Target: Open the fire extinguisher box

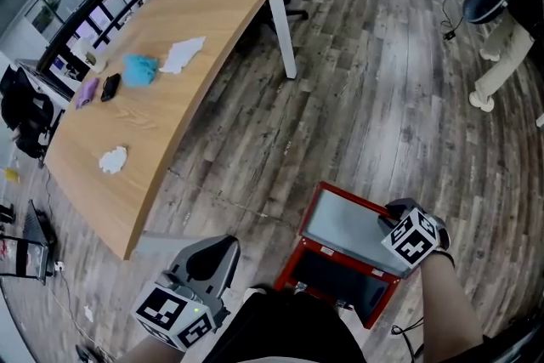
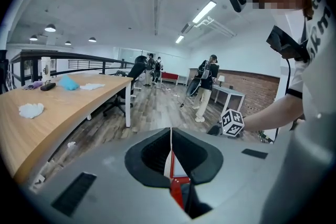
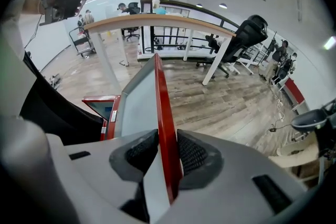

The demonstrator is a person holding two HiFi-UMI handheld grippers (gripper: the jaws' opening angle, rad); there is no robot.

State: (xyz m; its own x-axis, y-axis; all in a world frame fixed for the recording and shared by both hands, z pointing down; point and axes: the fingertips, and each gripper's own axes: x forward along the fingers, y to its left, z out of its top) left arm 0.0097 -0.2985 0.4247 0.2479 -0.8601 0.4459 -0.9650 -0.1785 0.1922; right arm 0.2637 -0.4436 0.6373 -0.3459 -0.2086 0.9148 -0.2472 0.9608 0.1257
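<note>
Right claw is gripping the flat red metal door of the box; left claw is sitting clenched, empty.

I hold two hand-held grippers: my left hand-held gripper and my right hand-held gripper. At my right one is one red fire extinguisher box. Ahead of my left one stands one surface. It carries two white cloths, a flat white cloth and a crumpled white cloth, plus one blue cloth, one purple item and one black item. Far beyond my right one I count one person.
</note>
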